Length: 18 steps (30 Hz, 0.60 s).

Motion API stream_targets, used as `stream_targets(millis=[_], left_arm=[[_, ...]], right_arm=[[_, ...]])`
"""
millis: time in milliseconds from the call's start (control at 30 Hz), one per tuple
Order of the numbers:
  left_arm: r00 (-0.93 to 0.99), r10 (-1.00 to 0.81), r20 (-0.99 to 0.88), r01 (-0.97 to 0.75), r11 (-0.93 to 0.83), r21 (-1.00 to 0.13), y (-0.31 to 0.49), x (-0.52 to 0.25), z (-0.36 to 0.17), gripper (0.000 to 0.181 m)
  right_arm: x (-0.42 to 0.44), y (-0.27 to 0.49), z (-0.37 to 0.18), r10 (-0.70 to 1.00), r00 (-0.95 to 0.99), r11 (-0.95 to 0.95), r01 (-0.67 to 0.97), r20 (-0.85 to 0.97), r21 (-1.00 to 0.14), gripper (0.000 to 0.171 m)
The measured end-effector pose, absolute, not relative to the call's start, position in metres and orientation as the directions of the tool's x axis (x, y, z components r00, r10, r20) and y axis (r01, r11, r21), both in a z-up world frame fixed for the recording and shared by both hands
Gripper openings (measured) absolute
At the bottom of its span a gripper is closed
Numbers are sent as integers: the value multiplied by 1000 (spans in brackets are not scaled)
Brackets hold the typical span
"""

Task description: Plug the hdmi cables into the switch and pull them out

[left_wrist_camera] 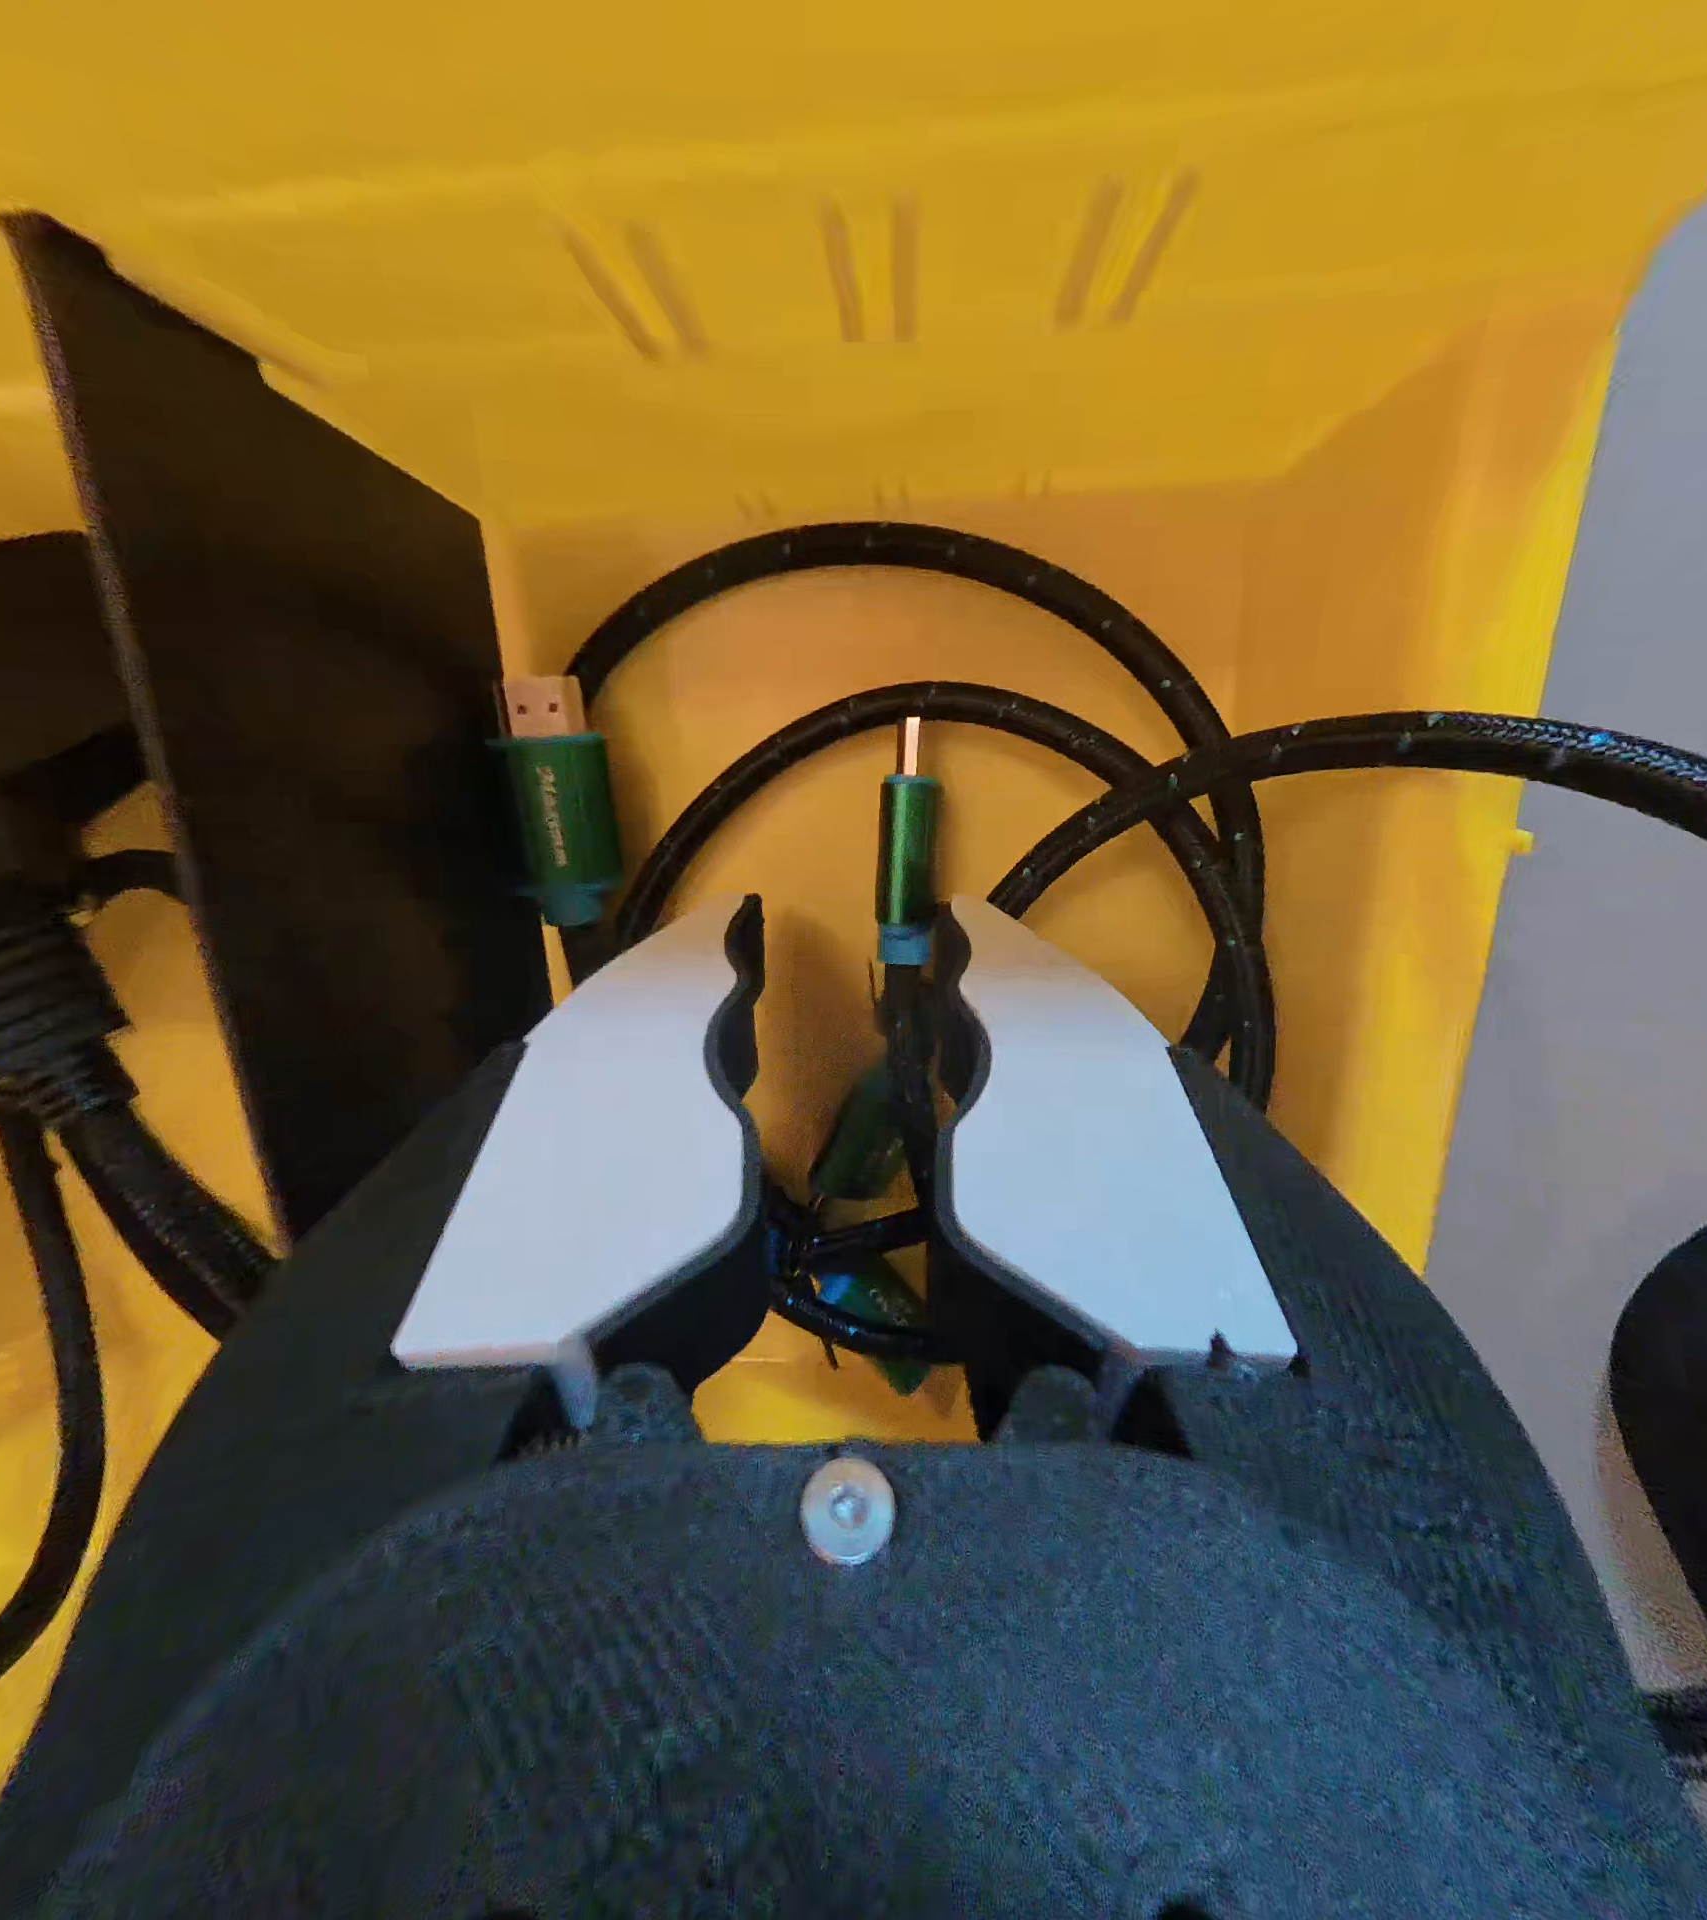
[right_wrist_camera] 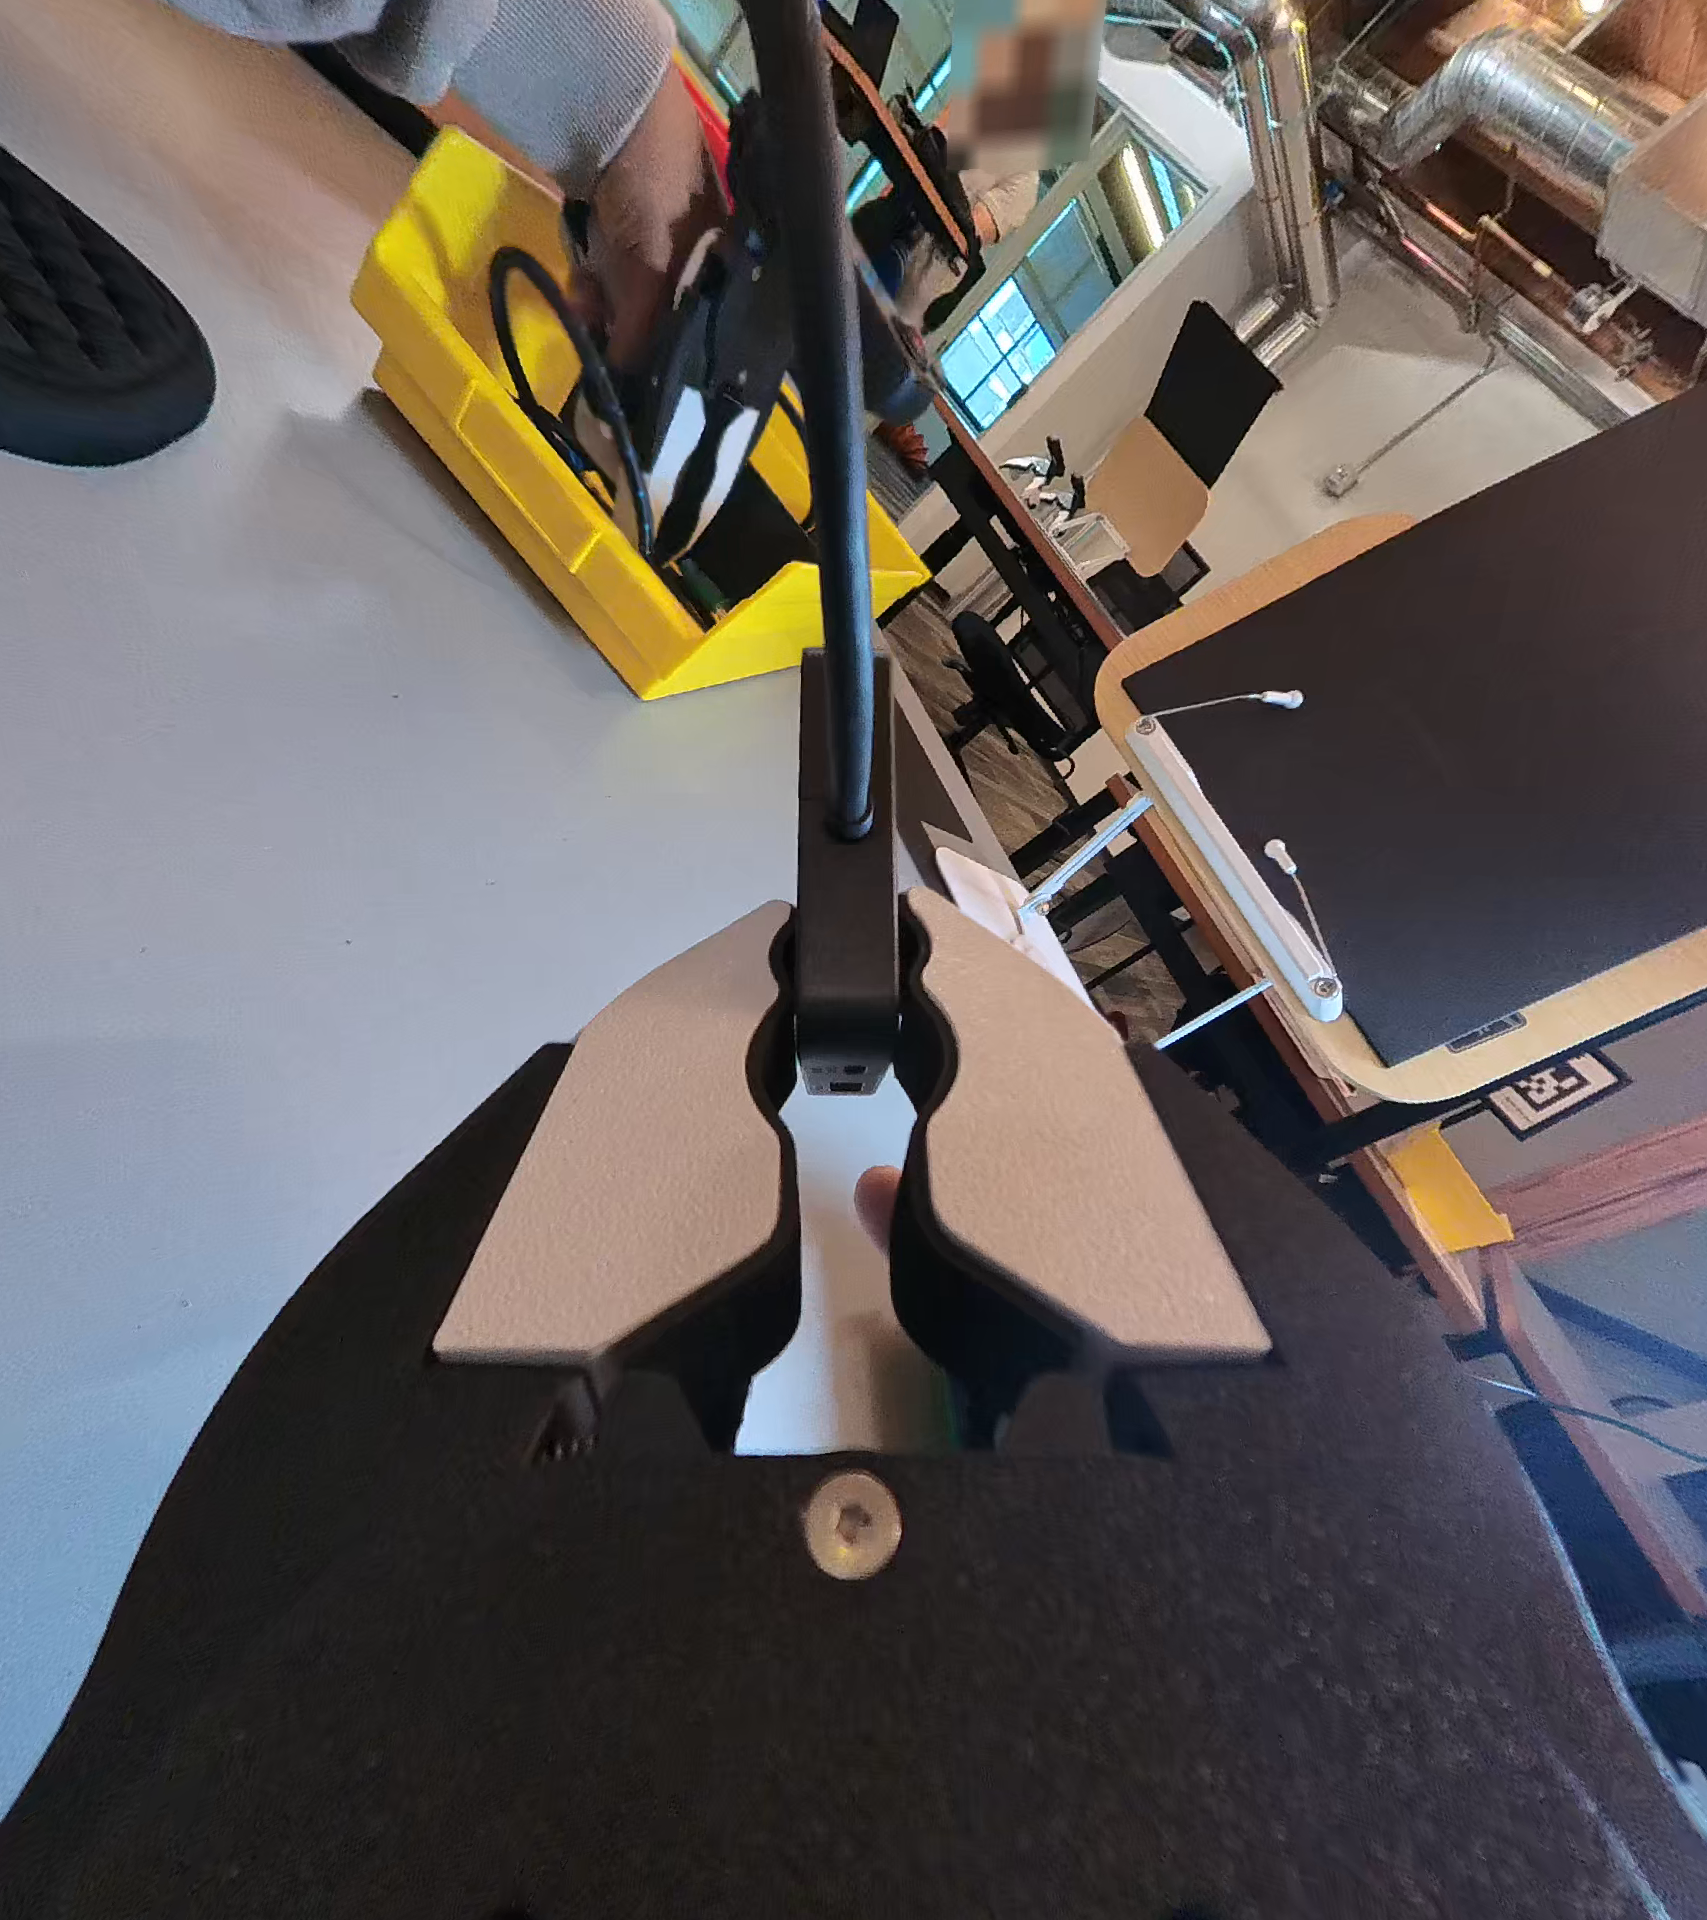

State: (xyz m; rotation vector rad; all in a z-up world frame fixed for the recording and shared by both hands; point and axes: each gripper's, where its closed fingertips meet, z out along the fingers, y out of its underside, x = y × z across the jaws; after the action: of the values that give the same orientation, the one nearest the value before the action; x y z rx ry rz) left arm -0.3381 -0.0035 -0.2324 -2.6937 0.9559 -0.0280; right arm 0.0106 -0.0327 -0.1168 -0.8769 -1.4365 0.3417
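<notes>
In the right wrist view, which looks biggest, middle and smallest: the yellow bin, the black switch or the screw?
1. Yellow bin
2. Black switch, though it's nearer the camera, so unsure
3. Screw, smallest

Lower green plugs [left_wrist_camera: 864, 1143] mostly hidden behind the left gripper's fingers [left_wrist_camera: 1057, 1122]. Black switch [right_wrist_camera: 844, 935] top end covered by its cable [right_wrist_camera: 818, 416]. Yellow bin [left_wrist_camera: 828, 260] blurred, possibly from motion.

Pale lettering on green plug [left_wrist_camera: 558, 816], square code marker [right_wrist_camera: 1555, 1086]

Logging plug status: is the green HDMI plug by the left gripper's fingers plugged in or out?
Out. The green HDMI plug shows its bare metal tip, pointing at the yellow bin wall.
</notes>
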Motion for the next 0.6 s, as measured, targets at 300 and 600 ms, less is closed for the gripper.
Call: stream_targets(millis=[300,600], left_arm=[[786,-618,1,-587,-747,-312,-10,-329,-236,12],[812,-583,17,-553,-779,-297,-8,-332,-241,12]], right_arm=[[7,-31,-125,699,135,643,310,702,-700,15],[6,-31,-127,691,129,650,321,711,-689,14]])
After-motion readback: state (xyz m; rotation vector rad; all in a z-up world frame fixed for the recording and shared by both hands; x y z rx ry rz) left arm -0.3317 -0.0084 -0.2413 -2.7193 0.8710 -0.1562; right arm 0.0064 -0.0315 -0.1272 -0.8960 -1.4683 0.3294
